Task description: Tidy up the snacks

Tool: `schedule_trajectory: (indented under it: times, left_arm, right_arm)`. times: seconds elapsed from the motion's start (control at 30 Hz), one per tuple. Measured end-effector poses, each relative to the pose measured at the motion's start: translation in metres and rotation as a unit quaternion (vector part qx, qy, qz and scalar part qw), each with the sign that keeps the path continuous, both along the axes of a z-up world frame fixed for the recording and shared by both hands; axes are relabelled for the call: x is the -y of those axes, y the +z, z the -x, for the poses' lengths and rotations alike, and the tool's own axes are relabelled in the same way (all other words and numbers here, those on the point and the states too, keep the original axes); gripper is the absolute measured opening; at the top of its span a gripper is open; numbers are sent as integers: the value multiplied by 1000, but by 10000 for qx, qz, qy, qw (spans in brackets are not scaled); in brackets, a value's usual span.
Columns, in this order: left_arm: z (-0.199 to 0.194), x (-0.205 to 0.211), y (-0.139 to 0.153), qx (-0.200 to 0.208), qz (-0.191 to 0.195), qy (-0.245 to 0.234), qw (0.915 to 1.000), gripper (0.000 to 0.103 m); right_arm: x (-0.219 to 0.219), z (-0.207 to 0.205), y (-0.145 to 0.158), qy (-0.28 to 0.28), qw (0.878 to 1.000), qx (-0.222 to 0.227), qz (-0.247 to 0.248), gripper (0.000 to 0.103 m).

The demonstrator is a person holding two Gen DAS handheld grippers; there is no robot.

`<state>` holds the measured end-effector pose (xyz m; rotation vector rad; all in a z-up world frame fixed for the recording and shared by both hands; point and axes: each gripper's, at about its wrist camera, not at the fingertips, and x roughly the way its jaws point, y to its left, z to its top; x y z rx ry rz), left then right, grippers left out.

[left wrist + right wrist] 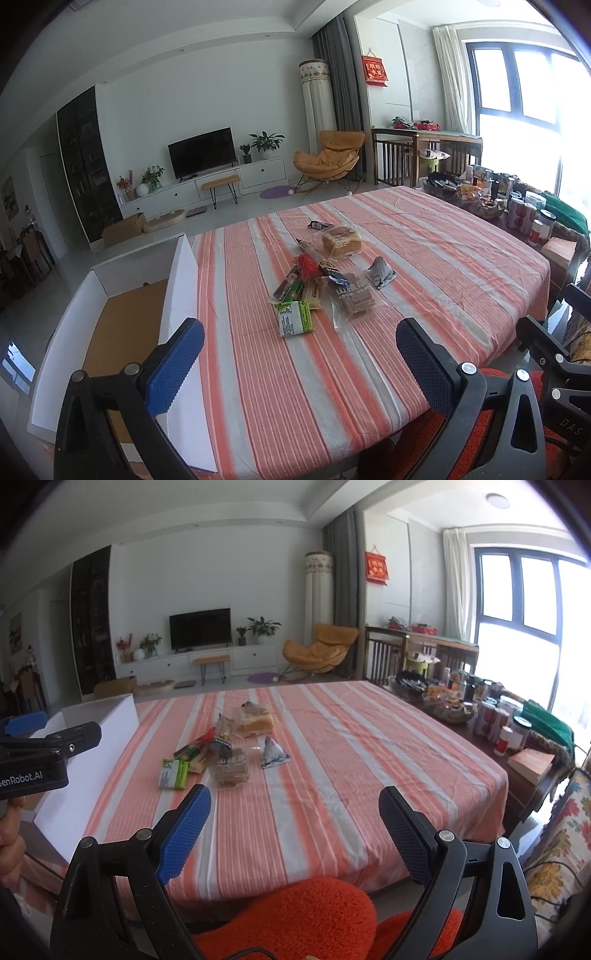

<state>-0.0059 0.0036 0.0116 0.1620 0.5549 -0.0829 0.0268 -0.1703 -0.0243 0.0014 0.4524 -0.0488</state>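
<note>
Both the left gripper (300, 345) and the right gripper (294, 814) are hanging wide open, holding nothing. The snack packets (325, 280) are lying mid-table beside the white box (181, 295); they are looking light, crinkly and slippery, so pinching a flat sealed edge seems best.

- Daylight pours in from the large window (532, 92) at right, which is overexposed to plain white in both views.
- The room is evenly bright; shadows on the striped tablecloth (424, 258) are faint.
- Fisheye distortion curves straight lines, and dark vignetting fills the corners.
- Focus is reasonably sharp throughout, with mild softness.
</note>
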Motion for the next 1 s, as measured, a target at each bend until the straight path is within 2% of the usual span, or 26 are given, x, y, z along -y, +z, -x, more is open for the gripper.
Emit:
schedule_trajectory:
  times: [0.07,0.2,0.4,0.73,1.0]
  left_arm:
    - [3,5,-3,-37,-89,-78,9999,103]
    - [4,2,-2,-179,275,-218,9992,103]
    - [5,2,-4,-176,340,-220,9990,103]
    - [5,-8,-6,-178,582,-121,9981,103]
    - [1,-13,-14,-319,707,-132,9969,103]
  right_arm:
    - [-1,3,2,3,10000,50,26,94]
    - [-1,4,3,7,10000,94,6,94]
    - [-2,4,1,33,10000,20,26,94]
    - [-6,6,2,23,9999,149,70,94]
    - [-9,5,1,53,9998,175,92,94]
